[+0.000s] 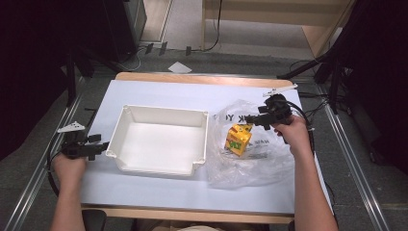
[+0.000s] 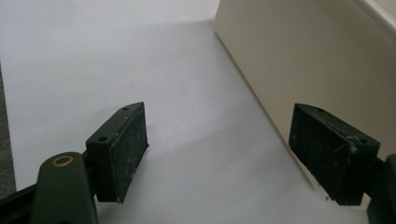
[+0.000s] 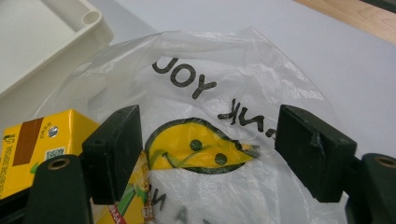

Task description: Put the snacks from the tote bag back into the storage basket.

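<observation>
A white plastic bin [image 1: 159, 139] stands empty in the middle of the white table. To its right lies a clear plastic bag [image 1: 250, 144] with black lettering and a yellow smiley print [image 3: 196, 151]; a yellow carton [image 1: 238, 139] sits inside it. My right gripper [image 1: 254, 120] hovers open over the bag's upper edge, its jaws either side of the smiley [image 3: 208, 154], and the carton [image 3: 32, 144] shows at left. My left gripper [image 1: 98, 144] is open beside the bin's left wall [image 2: 303, 60], with bare table between its jaws [image 2: 217, 158].
The white tabletop [image 1: 159, 91] has a wooden rim at the back [image 1: 202, 79] and front. Metal rails run along both sides of the table on the grey floor. Dark stands and cables stand at the far right [image 1: 332, 82].
</observation>
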A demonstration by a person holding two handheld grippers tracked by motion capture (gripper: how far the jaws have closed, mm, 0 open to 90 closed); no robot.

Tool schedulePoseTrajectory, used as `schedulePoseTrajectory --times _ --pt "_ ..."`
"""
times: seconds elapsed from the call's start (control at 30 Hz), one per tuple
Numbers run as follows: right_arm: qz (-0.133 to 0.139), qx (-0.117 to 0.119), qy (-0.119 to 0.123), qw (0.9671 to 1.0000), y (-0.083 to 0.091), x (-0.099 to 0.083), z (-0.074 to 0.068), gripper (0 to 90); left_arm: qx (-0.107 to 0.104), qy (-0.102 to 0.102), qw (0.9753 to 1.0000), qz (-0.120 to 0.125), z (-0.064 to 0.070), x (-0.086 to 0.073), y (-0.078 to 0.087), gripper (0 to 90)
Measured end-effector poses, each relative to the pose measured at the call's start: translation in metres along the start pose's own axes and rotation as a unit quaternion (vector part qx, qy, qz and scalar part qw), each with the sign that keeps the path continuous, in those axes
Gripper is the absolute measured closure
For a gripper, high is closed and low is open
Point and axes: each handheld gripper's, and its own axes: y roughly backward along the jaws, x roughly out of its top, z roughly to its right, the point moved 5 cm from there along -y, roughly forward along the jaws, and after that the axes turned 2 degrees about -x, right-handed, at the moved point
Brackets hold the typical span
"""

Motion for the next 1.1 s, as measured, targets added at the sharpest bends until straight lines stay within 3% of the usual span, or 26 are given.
schedulePoseTrajectory --times 0.2,0.33,0.5,0.63,0.73,0.93,1.03,1.1 --pt "0.019 -0.013 0.003 0.9997 0.0005 0.0029 0.0038 24.7 0.003 0.001 1.0000 -0.002 -0.0002 -0.0023 0.0027 20.8" --pt "0.030 0.001 0.010 0.9995 -0.0005 0.0039 0.0023 24.6 0.004 0.002 1.0000 -0.002 -0.0002 -0.0023 0.0028 20.8" --pt "0.027 0.032 0.001 0.9991 -0.0017 0.0047 -0.0002 22.2 0.003 0.001 1.0000 -0.002 0.0000 -0.0020 0.0021 20.8" --pt "0.026 0.033 -0.007 0.9991 -0.0005 0.0048 0.0016 16.8 0.002 0.001 1.0000 -0.001 0.0001 -0.0020 0.0027 20.8" --pt "0.023 0.038 -0.019 0.9989 0.0003 0.0050 0.0024 17.0 0.003 0.000 1.0000 -0.002 0.0002 -0.0019 0.0022 20.8" --pt "0.027 0.041 -0.016 0.9987 0.0002 0.0062 0.0014 18.6 0.002 0.001 1.0000 -0.002 0.0001 -0.0013 0.0017 20.8" --pt "0.051 0.087 -0.034 0.9944 0.0039 0.0079 0.0007 15.4 0.000 0.000 1.0000 -0.001 0.0003 -0.0003 0.0004 20.8" --pt "0.051 0.091 -0.043 0.9936 0.0045 0.0075 0.0009 15.4 0.000 -0.001 1.0000 -0.001 0.0003 0.0001 -0.0004 20.8"
